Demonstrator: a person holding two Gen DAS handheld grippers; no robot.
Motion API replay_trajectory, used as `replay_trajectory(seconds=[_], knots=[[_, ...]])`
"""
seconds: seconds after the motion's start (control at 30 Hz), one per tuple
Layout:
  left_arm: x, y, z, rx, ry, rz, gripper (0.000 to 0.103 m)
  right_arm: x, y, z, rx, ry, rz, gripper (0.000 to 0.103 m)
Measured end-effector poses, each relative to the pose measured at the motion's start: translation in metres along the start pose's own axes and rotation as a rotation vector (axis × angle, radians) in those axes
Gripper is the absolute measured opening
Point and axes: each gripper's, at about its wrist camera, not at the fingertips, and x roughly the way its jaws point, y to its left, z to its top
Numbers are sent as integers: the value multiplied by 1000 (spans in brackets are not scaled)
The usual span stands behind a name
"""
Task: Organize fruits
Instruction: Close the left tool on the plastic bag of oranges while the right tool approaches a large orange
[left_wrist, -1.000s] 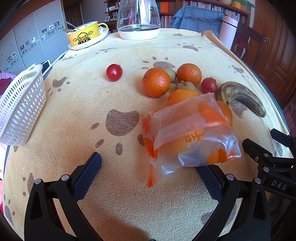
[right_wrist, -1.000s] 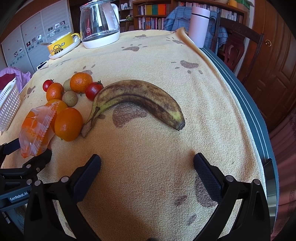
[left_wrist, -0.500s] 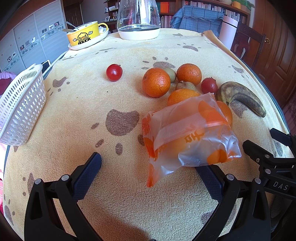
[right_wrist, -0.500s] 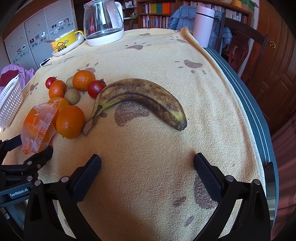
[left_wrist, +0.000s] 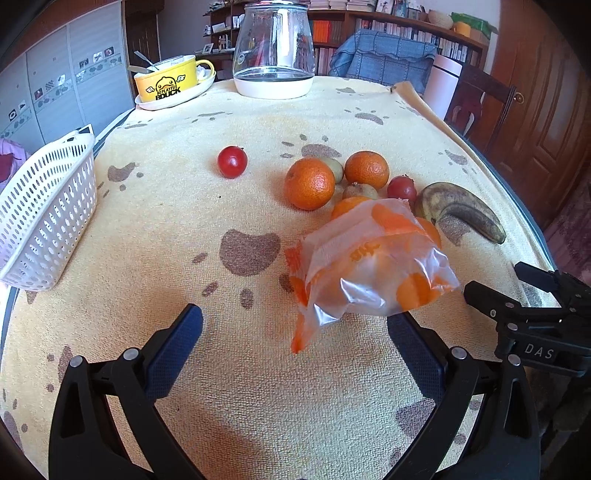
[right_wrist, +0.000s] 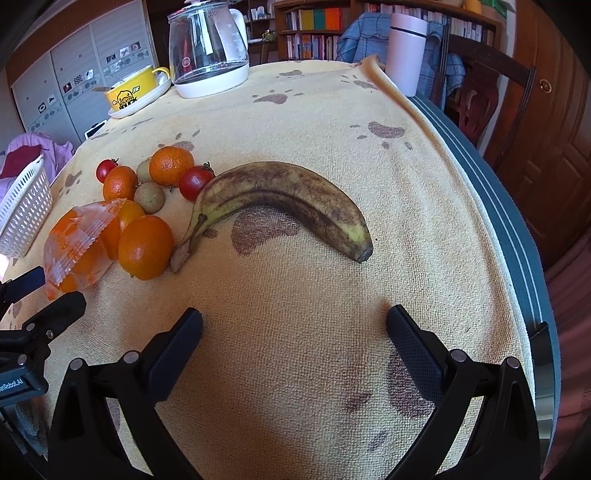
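Fruit is seen gathered on a yellow paw-print cloth (right_wrist: 295, 122) spread over a table. The left gripper (left_wrist: 295, 332) is held low over the cloth with its jaws spread wide and nothing gripped; a clear, orange-printed plastic bag (left_wrist: 369, 273) lies just ahead of its right finger, partly covering it, though contact cannot be judged. The right gripper (right_wrist: 295, 332) is likewise held wide open and empty above bare cloth, with a spotted, overripe banana (right_wrist: 288, 192) lying just beyond its fingertips. To the banana's left a cluster is formed by four oranges, the nearest orange (right_wrist: 146, 245) resting against the banana's stem, along with two kiwis and a tomato (right_wrist: 194, 181). A second tomato (left_wrist: 232, 161) is set apart from the group, toward a white perforated basket (left_wrist: 44, 210) placed at the table's left edge. A glass kettle (left_wrist: 274, 51) and a yellow duck mug (left_wrist: 166, 83) are stood at the far end.
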Motion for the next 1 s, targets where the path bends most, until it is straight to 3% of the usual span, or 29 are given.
replay_trajectory(seconds=[0.33,0.63,1.0], knots=[[-34,-11,0,57,-91,-24,101,-6,-1,0,4,-16,34,98],[-13,-30,8,25,-20,-70,101,-16,-14,6,60,-67,7,98],[21,-37,16,-23,57,-40,99,-30,-36,13,149,-150,-22,98]])
